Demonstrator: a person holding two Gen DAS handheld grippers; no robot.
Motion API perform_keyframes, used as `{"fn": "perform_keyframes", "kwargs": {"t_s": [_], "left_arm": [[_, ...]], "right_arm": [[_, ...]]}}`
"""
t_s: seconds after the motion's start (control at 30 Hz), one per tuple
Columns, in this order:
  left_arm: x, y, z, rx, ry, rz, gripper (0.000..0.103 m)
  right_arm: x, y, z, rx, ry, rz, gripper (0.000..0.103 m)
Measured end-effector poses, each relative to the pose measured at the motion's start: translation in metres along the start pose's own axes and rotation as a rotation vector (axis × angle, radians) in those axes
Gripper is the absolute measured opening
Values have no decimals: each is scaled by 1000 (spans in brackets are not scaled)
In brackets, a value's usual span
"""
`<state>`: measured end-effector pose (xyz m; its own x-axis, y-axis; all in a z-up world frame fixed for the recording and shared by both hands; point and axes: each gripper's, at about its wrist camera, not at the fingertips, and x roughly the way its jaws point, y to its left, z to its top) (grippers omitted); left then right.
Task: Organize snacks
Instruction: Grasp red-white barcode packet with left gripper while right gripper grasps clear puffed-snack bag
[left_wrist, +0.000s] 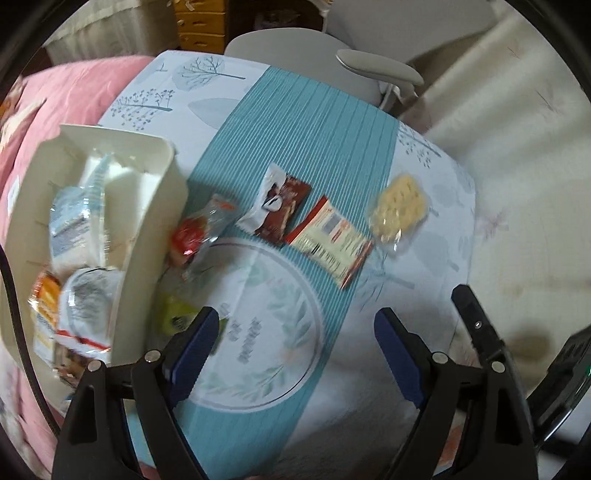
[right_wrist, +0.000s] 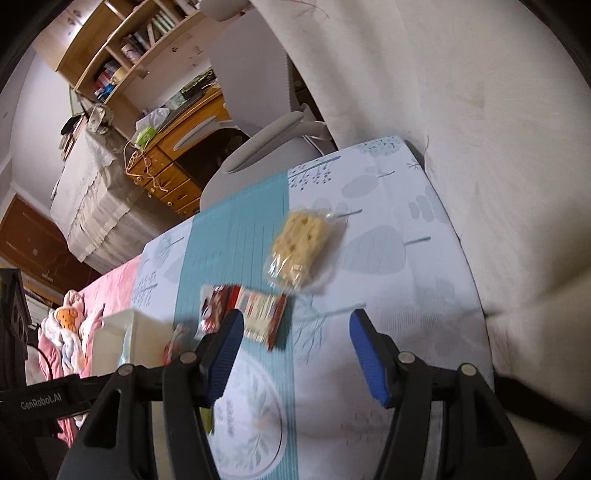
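A white bin (left_wrist: 155, 206) at the table's left holds several snack packets (left_wrist: 74, 221). On the blue and white tablecloth (left_wrist: 314, 122) lie a red candy packet (left_wrist: 195, 236), a brown chocolate packet (left_wrist: 277, 206), a red and white packet (left_wrist: 328, 240), a clear bag of yellow crackers (left_wrist: 399, 210) and a green packet (left_wrist: 177, 314). My left gripper (left_wrist: 295, 347) is open and empty above the near table. My right gripper (right_wrist: 295, 354) is open and empty, above the table near the red and white packet (right_wrist: 258, 317); the crackers (right_wrist: 299, 247) lie further off. The bin (right_wrist: 122, 339) shows at the left.
A grey office chair (left_wrist: 369, 70) stands beyond the table's far edge, also in the right wrist view (right_wrist: 266, 140). A pink blanket (left_wrist: 55, 96) lies left of the table. White fabric (right_wrist: 480, 129) borders the table's right side. A wooden desk and shelves (right_wrist: 173, 162) stand behind.
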<state>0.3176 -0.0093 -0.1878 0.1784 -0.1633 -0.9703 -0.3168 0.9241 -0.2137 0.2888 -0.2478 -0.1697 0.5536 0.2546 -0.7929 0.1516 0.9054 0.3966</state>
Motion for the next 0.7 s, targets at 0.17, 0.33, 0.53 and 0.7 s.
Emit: {"fn": "perform_keyframes", "kwargs": {"t_s": [0.17,0.33,0.53,0.7], "left_arm": [[33,-6,23,-103,7,6,85],[69,0,42,-199,57,-9,85],[105,6,49,-286,105,-26,85],[120,8,52,-329,106,-38,85]], "right_arm": [[33,-9,21,3,-15,12,60],[68,-8,34,-30,-13,16,60],[103,-1,36,-103,-20,-10,60],[117,4,33,-149,-34,-22,60]]}}
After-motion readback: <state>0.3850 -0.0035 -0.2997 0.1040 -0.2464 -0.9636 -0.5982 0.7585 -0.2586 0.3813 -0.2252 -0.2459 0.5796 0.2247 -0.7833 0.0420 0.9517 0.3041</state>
